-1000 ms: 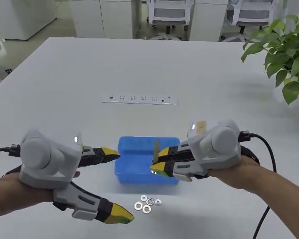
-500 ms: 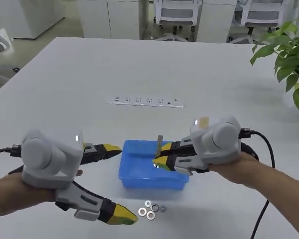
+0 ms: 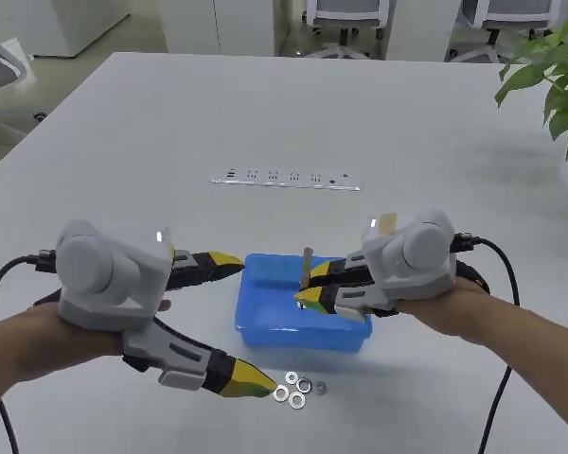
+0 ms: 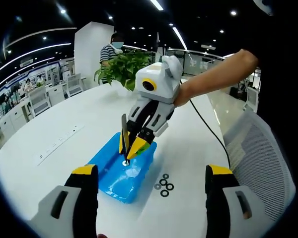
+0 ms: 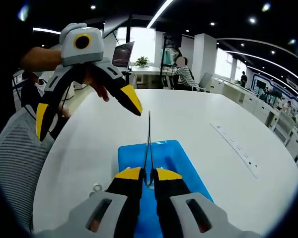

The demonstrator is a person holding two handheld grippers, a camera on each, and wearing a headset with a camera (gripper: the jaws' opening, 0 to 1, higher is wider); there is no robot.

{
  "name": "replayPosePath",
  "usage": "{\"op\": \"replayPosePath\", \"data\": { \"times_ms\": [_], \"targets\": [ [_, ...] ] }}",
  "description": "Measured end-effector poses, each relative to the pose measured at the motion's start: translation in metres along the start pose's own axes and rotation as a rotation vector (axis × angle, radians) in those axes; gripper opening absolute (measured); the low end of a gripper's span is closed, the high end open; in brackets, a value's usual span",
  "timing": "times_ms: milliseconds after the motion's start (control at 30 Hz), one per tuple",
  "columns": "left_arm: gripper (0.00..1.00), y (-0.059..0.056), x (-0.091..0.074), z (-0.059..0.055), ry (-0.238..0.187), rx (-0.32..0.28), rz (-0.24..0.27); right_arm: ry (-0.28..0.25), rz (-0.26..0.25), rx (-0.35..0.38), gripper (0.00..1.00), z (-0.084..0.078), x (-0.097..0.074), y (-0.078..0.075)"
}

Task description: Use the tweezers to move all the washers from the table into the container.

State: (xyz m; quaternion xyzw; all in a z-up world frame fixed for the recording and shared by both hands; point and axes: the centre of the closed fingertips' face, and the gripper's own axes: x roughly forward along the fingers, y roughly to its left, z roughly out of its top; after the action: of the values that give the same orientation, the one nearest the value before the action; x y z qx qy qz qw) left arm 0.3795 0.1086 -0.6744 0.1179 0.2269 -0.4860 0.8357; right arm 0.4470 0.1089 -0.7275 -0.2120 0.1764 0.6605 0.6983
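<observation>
Barely shifted, my right gripper still pinches thin metal tweezers over the blue plastic container; left gripper gapes; silver washers await outside.

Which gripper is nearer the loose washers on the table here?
Left. The left gripper is open, one fingertip just beside the washers. The right gripper is over the blue container, shut on the tweezers.

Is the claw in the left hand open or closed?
Open. The left claw has its two yellow-tipped jaws wide apart, the washers and blue container showing between them.
</observation>
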Motion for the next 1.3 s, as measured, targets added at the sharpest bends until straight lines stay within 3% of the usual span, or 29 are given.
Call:
{"op": "replayPosePath", "data": {
  "times_ms": [200, 500, 967, 1300],
  "targets": [
    [0.85, 0.018, 0.002, 0.003, -0.017, -0.007, 0.038, 0.008, 0.012, 0.007, 0.11, -0.005, 0.008, -0.002],
    [0.66, 0.032, 0.016, 0.007, -0.008, 0.017, 0.039, 0.03, 0.035, 0.005, 0.11, -0.015, 0.015, 0.0],
    [0.31, 0.043, 0.044, 0.012, 0.011, 0.071, 0.009, 0.05, 0.058, 0.027, 0.11, -0.03, 0.019, -0.001],
    [0.21, 0.047, 0.059, 0.013, 0.028, 0.106, -0.003, 0.056, 0.074, 0.022, 0.11, -0.034, 0.02, 0.001]
  ]
}}
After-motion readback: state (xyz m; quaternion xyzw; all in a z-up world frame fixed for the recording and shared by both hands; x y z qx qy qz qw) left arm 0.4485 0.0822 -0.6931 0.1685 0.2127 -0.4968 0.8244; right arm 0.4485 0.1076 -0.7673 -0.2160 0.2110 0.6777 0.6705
